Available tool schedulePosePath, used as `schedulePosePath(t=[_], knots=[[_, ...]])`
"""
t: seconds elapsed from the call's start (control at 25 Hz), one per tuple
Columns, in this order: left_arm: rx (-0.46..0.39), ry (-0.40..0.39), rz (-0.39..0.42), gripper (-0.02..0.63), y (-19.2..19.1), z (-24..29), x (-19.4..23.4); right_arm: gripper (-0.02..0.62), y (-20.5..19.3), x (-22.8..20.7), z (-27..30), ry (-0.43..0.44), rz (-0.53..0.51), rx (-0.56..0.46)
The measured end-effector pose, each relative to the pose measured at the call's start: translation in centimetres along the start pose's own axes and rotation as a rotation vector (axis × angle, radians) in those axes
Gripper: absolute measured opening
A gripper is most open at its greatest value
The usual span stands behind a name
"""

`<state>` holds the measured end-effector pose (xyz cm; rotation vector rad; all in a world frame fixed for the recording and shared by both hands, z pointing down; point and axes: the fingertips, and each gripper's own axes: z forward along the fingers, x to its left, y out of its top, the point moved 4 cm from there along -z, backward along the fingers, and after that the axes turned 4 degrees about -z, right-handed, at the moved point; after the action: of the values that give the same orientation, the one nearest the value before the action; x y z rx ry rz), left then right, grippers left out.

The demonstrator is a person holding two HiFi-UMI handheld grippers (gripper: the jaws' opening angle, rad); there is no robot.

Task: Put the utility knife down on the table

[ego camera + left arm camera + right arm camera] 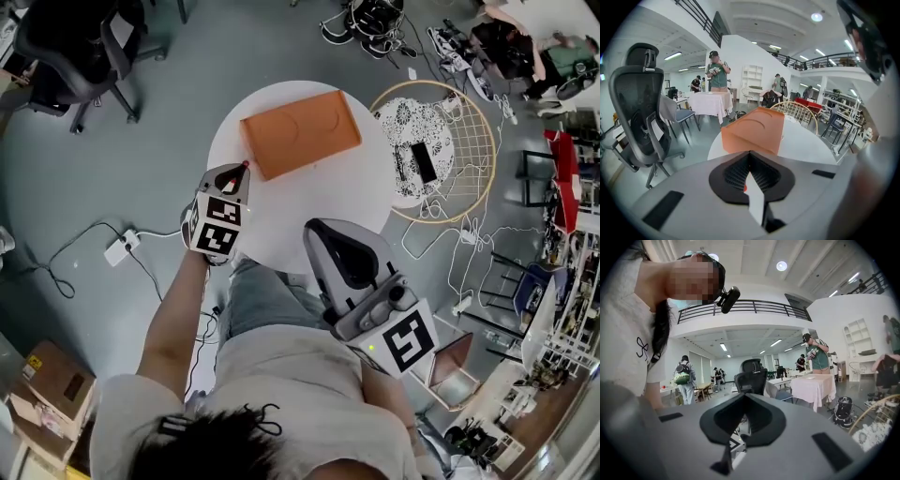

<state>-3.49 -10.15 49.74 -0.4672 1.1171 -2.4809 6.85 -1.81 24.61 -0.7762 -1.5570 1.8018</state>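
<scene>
Bright, even indoor light comes from a round ceiling lamp (816, 17) and strip lights, giving mild glare on the round white worktop (291, 206) and only faint shadows. Both gripper views bend like a fisheye and have black corners. The near grey shell of the left gripper (750, 157) is out of focus.

Of the red-tipped utility knife (246, 164) I get only that tip past the grey left gripper (236, 175) from the head view; the gripper view shows a pale sliver pinched between closed jaws, with the handle hidden. The gripper body cuts off the lower edge of the flat orange cardboard box (754, 129). A thin black slab (424, 161) on the white patterned mat (408, 117) is too small for me to name
</scene>
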Motion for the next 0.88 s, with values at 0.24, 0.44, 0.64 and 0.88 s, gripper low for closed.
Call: schedulePosePath(t=[0.24, 0.44, 0.64, 0.88], knots=[[-0.152, -0.036, -0.008, 0.009, 3.5, -4.2, -1.5, 0.009, 0.3, 1.2, 0.2, 0.045, -0.014, -0.017], [-0.259, -0.084, -0.016, 0.009, 5.7, -7.8, -3.0, 0.009, 0.5, 2.2, 0.0, 0.072, -0.024, -0.024], [-0.354, -0.096, 0.015, 0.009, 7.9, -11.5, -5.0, 0.009, 1.0, 2.8, -0.5, 0.095, -0.034, -0.036], [-0.451, -0.107, -0.006, 0.009, 9.2, -15.5, -6.3, 0.009, 1.3, 4.1, -1.0, 0.124, -0.042, -0.048]])
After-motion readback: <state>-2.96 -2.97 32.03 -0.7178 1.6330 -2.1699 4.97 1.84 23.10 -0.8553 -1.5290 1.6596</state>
